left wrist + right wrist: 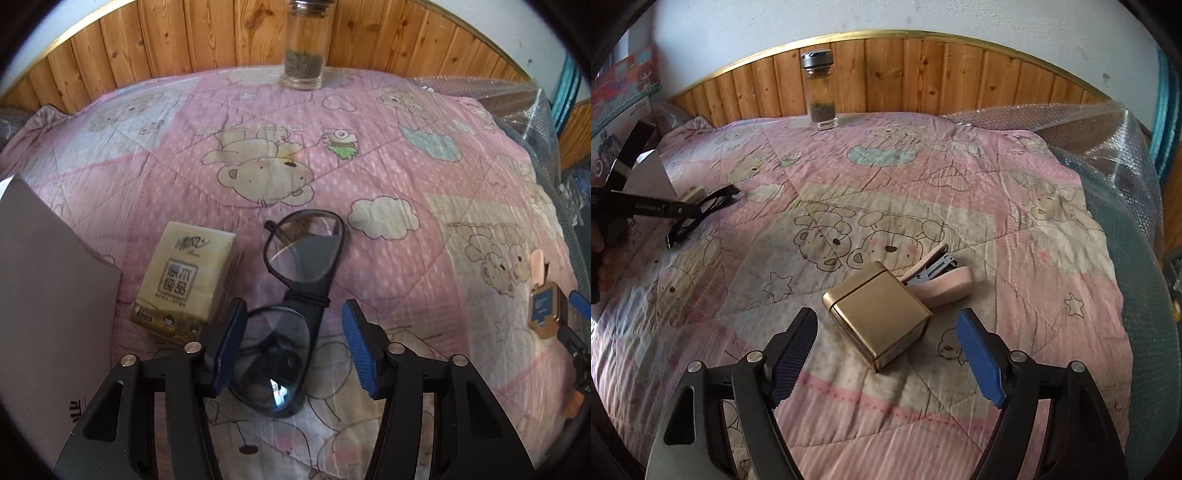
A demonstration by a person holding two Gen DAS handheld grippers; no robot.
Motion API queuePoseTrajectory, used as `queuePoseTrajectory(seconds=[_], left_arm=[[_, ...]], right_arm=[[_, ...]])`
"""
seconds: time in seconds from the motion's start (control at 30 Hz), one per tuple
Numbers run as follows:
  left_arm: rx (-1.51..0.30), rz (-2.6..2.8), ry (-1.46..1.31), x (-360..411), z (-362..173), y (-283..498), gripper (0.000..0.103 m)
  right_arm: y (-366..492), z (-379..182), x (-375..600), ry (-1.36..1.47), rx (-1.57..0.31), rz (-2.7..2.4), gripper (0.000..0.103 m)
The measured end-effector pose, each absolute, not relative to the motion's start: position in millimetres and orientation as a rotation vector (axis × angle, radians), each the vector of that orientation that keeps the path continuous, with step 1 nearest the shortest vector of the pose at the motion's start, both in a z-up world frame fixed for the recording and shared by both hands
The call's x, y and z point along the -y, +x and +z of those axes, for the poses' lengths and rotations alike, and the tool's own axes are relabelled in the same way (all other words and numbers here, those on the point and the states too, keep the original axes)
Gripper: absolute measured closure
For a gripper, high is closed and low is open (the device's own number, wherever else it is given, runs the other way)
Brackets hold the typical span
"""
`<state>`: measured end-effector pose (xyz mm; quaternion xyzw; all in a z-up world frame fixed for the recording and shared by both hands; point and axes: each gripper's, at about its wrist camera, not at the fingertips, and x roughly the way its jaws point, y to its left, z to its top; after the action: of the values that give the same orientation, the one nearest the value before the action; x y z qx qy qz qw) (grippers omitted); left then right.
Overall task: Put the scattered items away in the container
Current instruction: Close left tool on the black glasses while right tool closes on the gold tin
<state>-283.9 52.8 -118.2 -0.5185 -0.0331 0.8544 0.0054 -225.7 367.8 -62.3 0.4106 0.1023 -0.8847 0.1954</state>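
glasses: black-framed glasses lie folded on the pink quilt; long axis runs straight away from the left claw, near lens at the claw, far lens beyond it.
left claw: left claw spread wide, holding nothing. Near lens sits between the two blue pads; left pad looks close to the rim, contact cannot be confirmed; right pad stands apart.
key relation: frame lies lengthwise along the claw's line, so the pads would close across the lens's short width. My reading: fair alignment for a pinch near the bridge.
tissue pack: tissue pack just left of the glasses, near the left pad; risk of a nudge on closing.
container: grey box at the left edge of the left view, beside the tissue pack; presumably the container. Left hand is the nearer one to it.
tin: gold tin lies ahead of the right claw, between the lines of its pads, turned skew to them.
right claw: fully spread, empty, pads clear of the tin.
stapler: pink stapler touches the tin's far side.
jar: glass jar upright by the wooden headboard, well apart from both claws.
step judged: both hands at pre-grasp; nothing in the container yet, as far as visible.
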Motion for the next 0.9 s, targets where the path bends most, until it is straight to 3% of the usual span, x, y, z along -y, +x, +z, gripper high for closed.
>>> queuePoseTrajectory(seconds=[0.2, 0.27, 0.4, 0.57, 0.6, 0.63, 0.9], left_arm=[[0.118, 2.645, -1.643, -54.5, -127.6, -298.3, 0.045], [0.069, 2.624, -1.625, -61.3, -128.1, -300.2, 0.045], [-0.017, 2.546, -1.616, -74.1, -136.6, -307.0, 0.046], [0.061, 2.575, -1.545, -67.0, -138.0, -308.9, 0.047], [0.072, 2.577, -1.544, -66.0, -137.9, -307.8, 0.048], [0.063, 2.597, -1.55, -64.6, -137.0, -306.6, 0.061], [0.196, 2.592, -1.578, -60.2, -128.7, -295.7, 0.064]], right_arm=[[-239.1, -73.9, -367.6, 1.136, -0.243, -2.463, 0.025], [-241.4, -73.7, -370.8, 1.13, -0.188, -2.454, 0.035], [-244.3, -73.5, -373.1, 1.137, -0.141, -2.457, 0.036], [-245.7, -74.1, -375.5, 1.14, -0.093, -2.466, 0.036], [-246.0, -74.4, -377.1, 1.138, -0.073, -2.469, 0.036], [-246.3, -74.6, -379.1, 1.137, -0.049, -2.473, 0.036], [-238.3, -68.7, -391.7, 1.145, 0.058, -2.516, 0.036]])
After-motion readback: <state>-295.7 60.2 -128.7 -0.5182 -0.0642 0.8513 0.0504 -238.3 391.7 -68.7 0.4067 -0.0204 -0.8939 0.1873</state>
